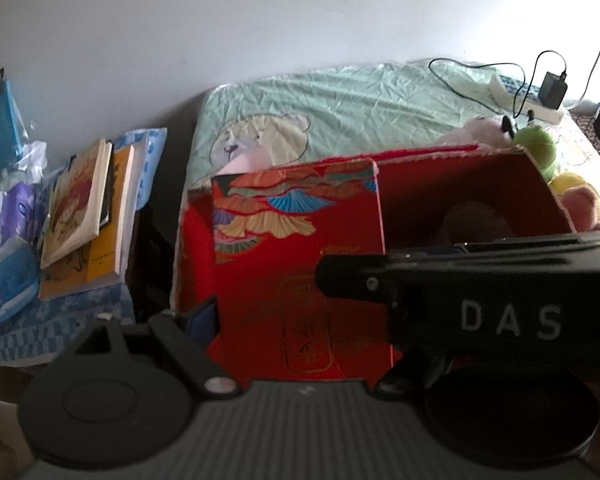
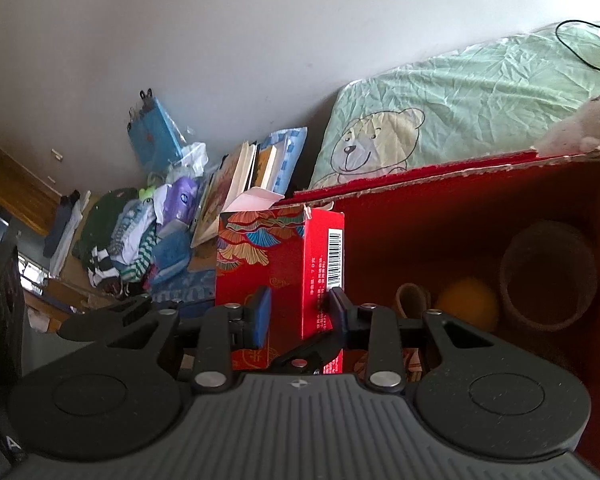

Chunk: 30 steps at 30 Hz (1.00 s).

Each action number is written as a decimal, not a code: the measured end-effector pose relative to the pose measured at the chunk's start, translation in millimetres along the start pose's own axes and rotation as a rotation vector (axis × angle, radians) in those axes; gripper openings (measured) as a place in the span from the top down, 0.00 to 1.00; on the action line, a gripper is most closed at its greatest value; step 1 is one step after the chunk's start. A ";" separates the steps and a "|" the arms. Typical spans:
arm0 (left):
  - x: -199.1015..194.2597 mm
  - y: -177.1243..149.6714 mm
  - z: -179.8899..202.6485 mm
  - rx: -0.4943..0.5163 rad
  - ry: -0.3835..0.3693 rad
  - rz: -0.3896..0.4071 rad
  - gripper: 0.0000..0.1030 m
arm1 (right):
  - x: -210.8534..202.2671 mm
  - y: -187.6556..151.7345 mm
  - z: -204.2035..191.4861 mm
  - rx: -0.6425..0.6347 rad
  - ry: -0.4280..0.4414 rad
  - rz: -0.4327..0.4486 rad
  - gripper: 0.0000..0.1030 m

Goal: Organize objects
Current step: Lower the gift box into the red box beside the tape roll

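A tall red carton [image 1: 296, 240] [image 2: 276, 264] with a colourful fan pattern stands at the left end of a big open red box [image 1: 460, 184] [image 2: 460, 208]. My right gripper [image 2: 298, 312] is shut on the carton, one blue pad on the patterned face and the other on the barcode side. In the left wrist view it crosses as a black bar marked DAS. My left gripper [image 1: 296, 320] faces the carton's wide face. Its left fingertip [image 1: 198, 316] sits beside the carton's left edge; the other finger is hidden. Inside the box lie a brown bowl [image 2: 548, 276] and an orange ball [image 2: 468, 304].
The box rests on a bed with a green bear-print sheet [image 1: 340, 112] [image 2: 460, 92]. Plush toys [image 1: 536, 148] lie behind the box. A charger and cable [image 1: 552, 88] sit at the far right. Left of the bed are stacked books [image 1: 84, 216] [image 2: 232, 184] and a clothes pile [image 2: 128, 240].
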<state>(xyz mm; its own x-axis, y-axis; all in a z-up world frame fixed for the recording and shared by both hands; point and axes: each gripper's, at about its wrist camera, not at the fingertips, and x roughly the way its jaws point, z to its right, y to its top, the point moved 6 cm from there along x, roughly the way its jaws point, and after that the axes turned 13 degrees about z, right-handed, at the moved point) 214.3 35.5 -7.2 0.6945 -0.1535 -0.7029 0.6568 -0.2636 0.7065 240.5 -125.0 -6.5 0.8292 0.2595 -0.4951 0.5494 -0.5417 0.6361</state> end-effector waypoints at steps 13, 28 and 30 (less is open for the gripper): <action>21.4 -14.0 -5.0 0.007 0.054 -0.041 0.21 | 17.9 -9.1 7.2 -0.070 0.053 -0.012 0.67; 37.7 -18.2 -4.4 0.028 0.089 -0.067 0.20 | 30.8 -13.5 20.4 -0.036 0.080 -0.026 0.68; 39.3 -18.7 -4.7 0.029 0.091 -0.072 0.20 | 32.1 -13.9 21.1 -0.027 0.081 -0.031 0.68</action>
<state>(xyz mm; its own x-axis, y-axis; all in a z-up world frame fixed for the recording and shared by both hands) 230.7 38.9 -47.7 0.6703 -0.0468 -0.7406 0.6983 -0.2982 0.6508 257.3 -126.0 -43.7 0.8169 0.3399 -0.4661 0.5764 -0.5108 0.6378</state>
